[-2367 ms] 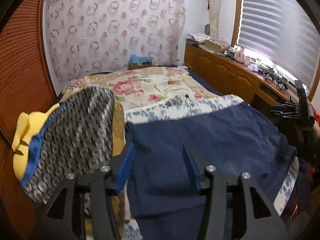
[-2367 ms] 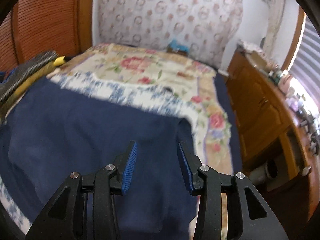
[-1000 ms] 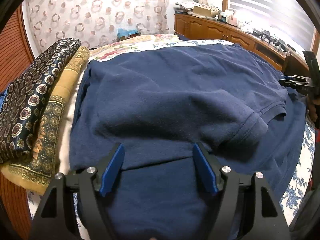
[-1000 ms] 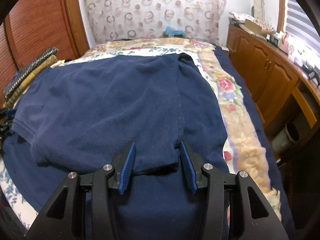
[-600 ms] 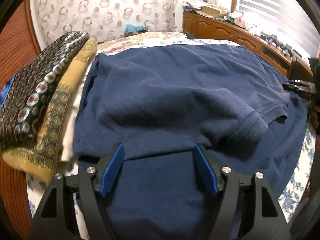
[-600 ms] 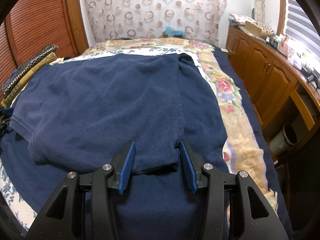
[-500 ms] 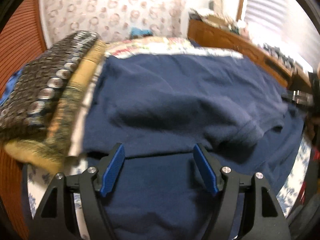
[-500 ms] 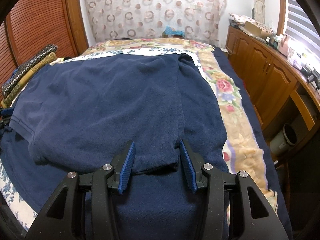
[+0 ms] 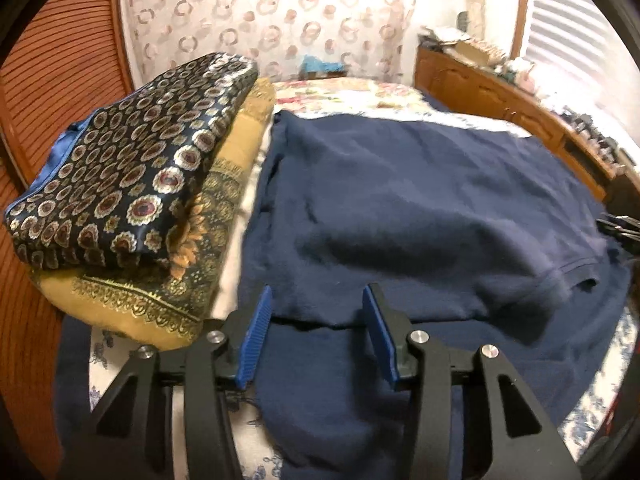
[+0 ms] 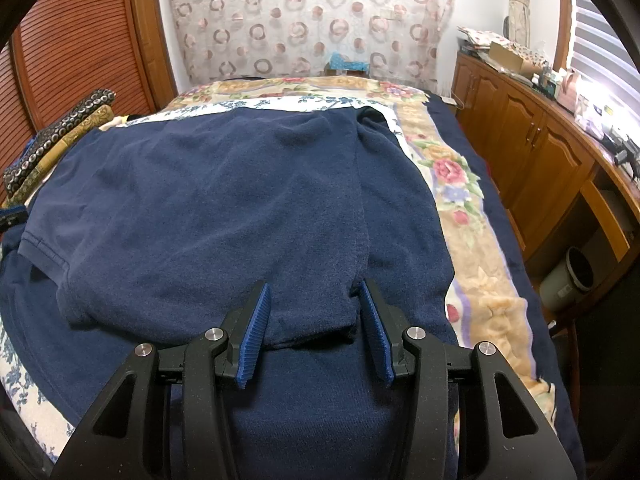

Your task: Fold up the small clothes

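A navy blue shirt (image 9: 420, 208) lies spread on the bed, its upper part folded down over its lower part; it also shows in the right wrist view (image 10: 224, 208). A sleeve with a ribbed cuff (image 9: 568, 280) lies at its right side in the left wrist view, and at the left (image 10: 40, 252) in the right wrist view. My left gripper (image 9: 318, 304) is open and empty, just above the folded edge near the shirt's left side. My right gripper (image 10: 314, 300) is open and empty, above the folded edge at the shirt's right side.
Folded patterned cushions (image 9: 132, 184) are stacked at the bed's left edge. A floral bedspread (image 10: 452, 168) covers the bed. A wooden cabinet (image 10: 532, 136) runs along the right, with a bin (image 10: 572, 276) on the floor beside it. A wooden shutter wall (image 9: 52, 64) stands at the left.
Both grippers dropped from a high view of the bed to just above the shirt's folded edge. Lately the left gripper shifted left toward the cushions; the right stayed still.
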Action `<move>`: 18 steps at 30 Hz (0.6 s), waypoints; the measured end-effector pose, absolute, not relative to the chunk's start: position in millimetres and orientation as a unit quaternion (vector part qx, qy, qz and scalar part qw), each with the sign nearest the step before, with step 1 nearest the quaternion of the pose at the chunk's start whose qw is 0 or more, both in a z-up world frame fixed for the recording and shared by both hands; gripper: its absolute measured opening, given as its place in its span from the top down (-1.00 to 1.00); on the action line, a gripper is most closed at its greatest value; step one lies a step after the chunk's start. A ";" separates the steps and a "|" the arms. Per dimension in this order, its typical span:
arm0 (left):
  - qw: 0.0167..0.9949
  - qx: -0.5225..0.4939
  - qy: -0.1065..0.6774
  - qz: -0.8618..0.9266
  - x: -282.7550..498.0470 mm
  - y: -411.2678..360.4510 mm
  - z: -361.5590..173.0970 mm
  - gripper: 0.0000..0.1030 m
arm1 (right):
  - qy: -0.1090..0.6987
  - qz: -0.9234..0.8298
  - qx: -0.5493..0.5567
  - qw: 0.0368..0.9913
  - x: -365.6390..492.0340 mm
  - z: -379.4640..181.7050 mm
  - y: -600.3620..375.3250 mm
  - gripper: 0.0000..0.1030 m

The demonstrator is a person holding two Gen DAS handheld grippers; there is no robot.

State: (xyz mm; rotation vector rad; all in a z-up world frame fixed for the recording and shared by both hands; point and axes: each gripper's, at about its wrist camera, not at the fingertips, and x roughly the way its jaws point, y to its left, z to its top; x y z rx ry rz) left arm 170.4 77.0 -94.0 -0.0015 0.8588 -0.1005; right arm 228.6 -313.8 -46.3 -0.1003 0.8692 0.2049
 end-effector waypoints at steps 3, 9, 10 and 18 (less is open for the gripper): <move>0.906 -0.008 0.422 -0.037 168.6 80.2 -99.8 0.08 | 0.420 0.099 -0.048 0.901 228.7 -46.3 -313.8 0.10; 0.907 -0.026 0.419 -0.030 155.8 90.0 -106.6 0.06 | 0.420 0.099 -0.049 0.901 228.6 -46.4 -313.5 0.10; 0.907 -0.029 0.420 -0.028 156.6 90.2 -106.8 0.06 | 0.420 0.099 -0.049 0.901 228.6 -46.5 -313.7 0.10; 0.907 -0.029 0.418 -0.044 171.7 80.6 -102.0 0.09 | 0.420 0.099 -0.049 0.901 228.5 -46.6 -313.6 0.10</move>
